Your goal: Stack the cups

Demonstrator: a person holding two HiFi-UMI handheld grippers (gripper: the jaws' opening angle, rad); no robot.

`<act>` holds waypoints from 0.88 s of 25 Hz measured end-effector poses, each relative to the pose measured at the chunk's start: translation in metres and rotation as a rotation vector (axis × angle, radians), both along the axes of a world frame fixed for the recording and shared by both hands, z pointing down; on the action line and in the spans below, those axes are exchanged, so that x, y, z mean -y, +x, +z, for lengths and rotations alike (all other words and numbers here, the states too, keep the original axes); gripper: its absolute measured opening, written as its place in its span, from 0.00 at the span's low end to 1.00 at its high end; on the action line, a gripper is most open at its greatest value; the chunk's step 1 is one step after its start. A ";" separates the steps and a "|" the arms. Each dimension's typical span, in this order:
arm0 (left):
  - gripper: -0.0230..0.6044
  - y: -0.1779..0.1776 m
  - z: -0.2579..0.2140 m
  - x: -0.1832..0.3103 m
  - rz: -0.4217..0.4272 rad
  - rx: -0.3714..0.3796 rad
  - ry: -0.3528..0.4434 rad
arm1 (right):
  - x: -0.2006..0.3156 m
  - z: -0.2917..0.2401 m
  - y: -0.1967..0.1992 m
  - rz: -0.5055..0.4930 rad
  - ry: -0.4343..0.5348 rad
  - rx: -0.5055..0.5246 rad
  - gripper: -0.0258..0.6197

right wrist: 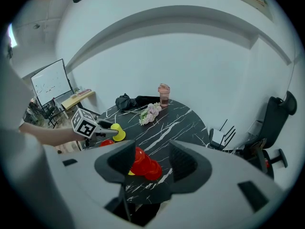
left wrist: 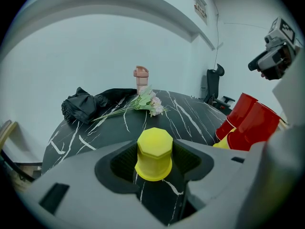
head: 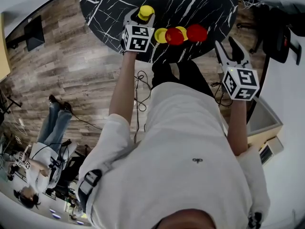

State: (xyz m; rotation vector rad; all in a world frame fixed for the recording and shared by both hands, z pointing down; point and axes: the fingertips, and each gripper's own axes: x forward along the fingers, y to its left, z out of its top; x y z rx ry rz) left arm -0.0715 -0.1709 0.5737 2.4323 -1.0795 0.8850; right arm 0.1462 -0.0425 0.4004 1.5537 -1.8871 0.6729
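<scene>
A yellow cup (head: 146,12) stands upside down on the black marble table (head: 114,4). My left gripper (head: 141,17) is open around it. In the left gripper view the yellow cup (left wrist: 153,154) fills the gap between the jaws of that gripper (left wrist: 153,162), and the pads sit close beside its sides. To its right, red cups (head: 197,32) and yellow cups (head: 161,35) lie on their sides in a cluster. My right gripper (head: 225,44) hangs open and empty off the table's near edge. It looks down on the red cups (right wrist: 143,163).
Flowers (left wrist: 147,101), a black bag (left wrist: 81,104) and a pink bottle (left wrist: 141,79) sit at the table's far side. An office chair (right wrist: 276,123) stands to the right. A person (head: 43,166) sits on the wooden floor behind, amid cables.
</scene>
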 end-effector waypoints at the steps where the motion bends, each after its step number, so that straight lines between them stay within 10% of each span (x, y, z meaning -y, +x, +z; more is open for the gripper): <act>1: 0.40 0.000 -0.002 -0.001 0.002 -0.001 0.003 | 0.000 -0.001 -0.001 0.000 0.002 0.001 0.39; 22: 0.40 -0.002 -0.105 -0.025 0.087 -0.070 0.106 | -0.003 -0.016 -0.028 0.020 0.091 0.054 0.38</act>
